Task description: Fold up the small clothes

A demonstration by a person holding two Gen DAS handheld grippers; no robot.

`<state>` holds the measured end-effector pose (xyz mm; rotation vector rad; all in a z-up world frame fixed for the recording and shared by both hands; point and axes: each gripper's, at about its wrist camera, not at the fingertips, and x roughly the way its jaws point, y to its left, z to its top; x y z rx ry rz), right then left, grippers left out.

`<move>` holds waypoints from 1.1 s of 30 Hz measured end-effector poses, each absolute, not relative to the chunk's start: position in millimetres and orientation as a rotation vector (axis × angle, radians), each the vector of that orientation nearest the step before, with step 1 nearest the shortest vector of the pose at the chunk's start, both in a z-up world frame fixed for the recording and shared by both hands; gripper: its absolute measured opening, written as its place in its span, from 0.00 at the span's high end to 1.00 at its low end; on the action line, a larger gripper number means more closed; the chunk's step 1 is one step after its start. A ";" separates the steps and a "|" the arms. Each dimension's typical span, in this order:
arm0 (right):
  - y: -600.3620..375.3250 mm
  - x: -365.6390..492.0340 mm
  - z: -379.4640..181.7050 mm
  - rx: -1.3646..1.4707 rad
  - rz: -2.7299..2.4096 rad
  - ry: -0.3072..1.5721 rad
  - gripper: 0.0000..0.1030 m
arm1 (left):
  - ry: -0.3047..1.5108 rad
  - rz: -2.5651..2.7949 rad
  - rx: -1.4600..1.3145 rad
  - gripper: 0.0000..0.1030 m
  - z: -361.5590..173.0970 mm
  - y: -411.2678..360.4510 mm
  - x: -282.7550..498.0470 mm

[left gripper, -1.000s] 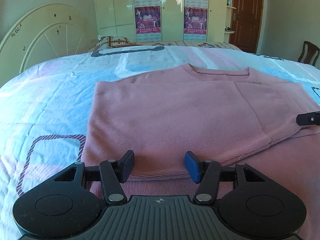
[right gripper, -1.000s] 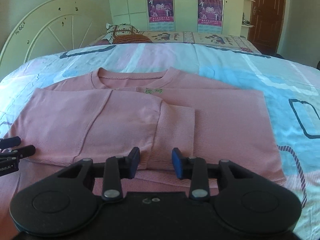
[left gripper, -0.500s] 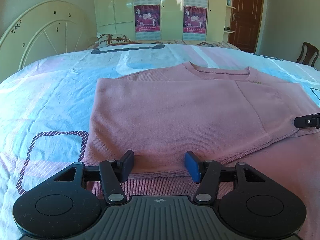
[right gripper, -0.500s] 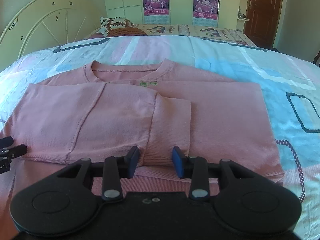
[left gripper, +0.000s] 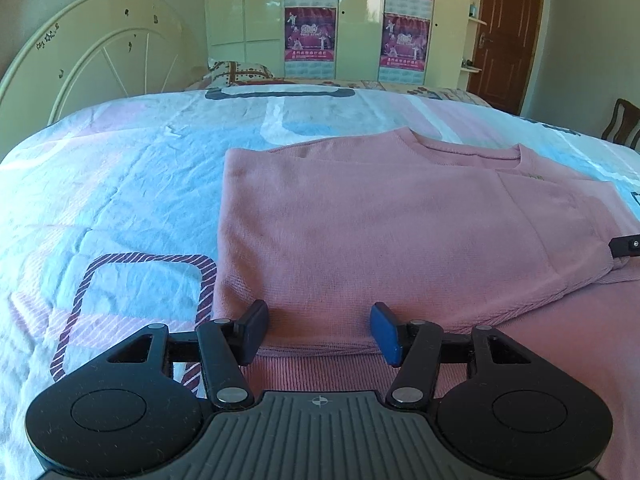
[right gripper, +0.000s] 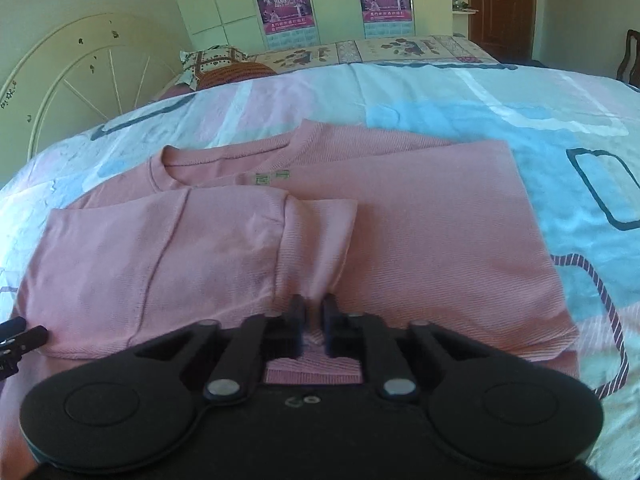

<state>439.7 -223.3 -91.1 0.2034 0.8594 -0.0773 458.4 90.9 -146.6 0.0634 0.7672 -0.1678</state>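
Since the earlier frame, the jaws of the right gripper [right gripper: 314,322] had been brought from partly open to almost fully together, and a pinch of pink fabric at the near hem of the sweater [right gripper: 420,248] was caught between the pads. The cloth was drawn up into a small ridge just ahead of the fingertips. By contrast, the left gripper [left gripper: 318,330] was seen unchanged, about half open, with its pads standing on either side of the near edge of the sweater [left gripper: 380,232] and no fabric pressed between them.

The pink sweater was laid flat on the bedspread [right gripper: 500,92], neckline toward the far side of the bed, with both sleeves folded in across the body. It was placed toward the near edge of the bed, roughly midway between the left and right sides. The right gripper was set at the hem below the folded sleeve cuff [right gripper: 320,240], and the left gripper near the sweater's left corner. A headboard [left gripper: 100,52] was seen at the left edge of the bed.
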 end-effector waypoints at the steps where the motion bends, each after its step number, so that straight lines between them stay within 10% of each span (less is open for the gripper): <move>1: -222.2 437.4 -87.2 0.187 -0.083 0.846 0.92 | 0.765 -0.170 0.068 0.45 -146.9 91.0 457.6; 28: -232.7 429.7 -97.7 0.175 -0.088 0.887 0.92 | 0.786 -0.114 0.185 0.38 -144.3 75.6 456.2; 29: -233.6 428.5 -96.0 0.178 -0.086 0.886 0.86 | 0.794 -0.099 0.198 0.32 -142.5 73.2 455.9; 32: -235.4 413.9 -84.0 0.154 -0.104 0.850 0.23 | 0.796 -0.036 0.293 0.00 -137.8 62.5 445.9; 33: -237.5 405.0 -80.0 0.152 -0.085 0.824 0.32 | 0.792 -0.032 0.327 0.00 -137.5 58.9 439.0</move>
